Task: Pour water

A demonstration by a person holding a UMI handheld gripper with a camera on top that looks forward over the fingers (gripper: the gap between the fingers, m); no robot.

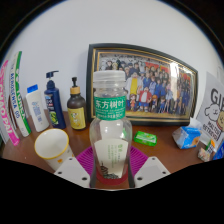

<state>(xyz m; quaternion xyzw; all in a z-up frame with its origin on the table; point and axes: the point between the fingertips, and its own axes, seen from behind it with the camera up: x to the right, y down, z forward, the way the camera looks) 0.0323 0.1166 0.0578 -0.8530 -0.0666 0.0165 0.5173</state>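
Note:
A clear plastic bottle [110, 135] with a green label and white cap stands upright between my fingers, filling the middle of the view. Both magenta pads [86, 160] press against its lower body, so my gripper [110, 170] is shut on it. A little ahead and to the left, a small cream cup [52, 145] with an open mouth rests on the brown wooden table [160, 155].
Along the back left stand tubes [14, 100], a blue pump bottle [53, 100] and a small amber bottle [77, 108]. A framed group photo [150, 80] leans on the wall. A green packet [146, 138], a blue packet [187, 136] and a white box [212, 120] lie right.

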